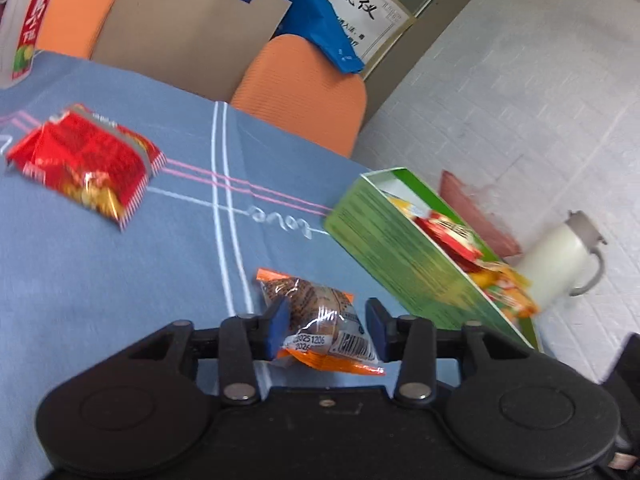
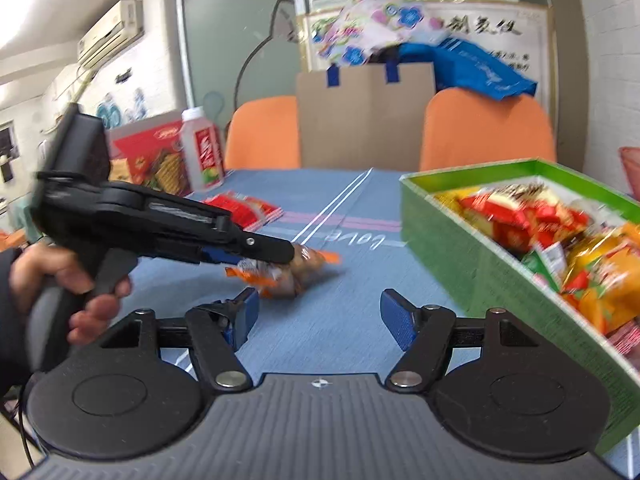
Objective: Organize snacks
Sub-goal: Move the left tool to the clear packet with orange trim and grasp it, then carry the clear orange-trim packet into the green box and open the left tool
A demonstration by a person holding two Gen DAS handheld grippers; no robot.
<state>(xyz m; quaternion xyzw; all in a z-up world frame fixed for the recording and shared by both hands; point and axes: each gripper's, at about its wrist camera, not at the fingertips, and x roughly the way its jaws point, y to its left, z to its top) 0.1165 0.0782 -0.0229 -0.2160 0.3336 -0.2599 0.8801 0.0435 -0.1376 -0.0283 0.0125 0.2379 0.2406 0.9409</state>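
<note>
An orange-edged snack packet [image 1: 320, 320] with a brown cake inside sits between the blue pads of my left gripper [image 1: 326, 328], which is shut on it. In the right wrist view the left gripper [image 2: 288, 256] holds this packet [image 2: 280, 274] just above the blue tablecloth. My right gripper [image 2: 318, 316] is open and empty, low over the cloth, left of the green box [image 2: 460, 264]. The green box [image 1: 400, 256] holds several red and yellow snack packets. A red snack packet [image 1: 84, 160] lies on the cloth at the left; it also shows in the right wrist view [image 2: 244, 208].
Two orange chairs [image 2: 484, 128] and a cardboard sheet [image 2: 364, 116] stand behind the table. A white bottle with a red label [image 2: 202, 152] and a red box [image 2: 152, 156] stand at the far left. A white jug [image 1: 560, 260] stands on the floor beyond the green box.
</note>
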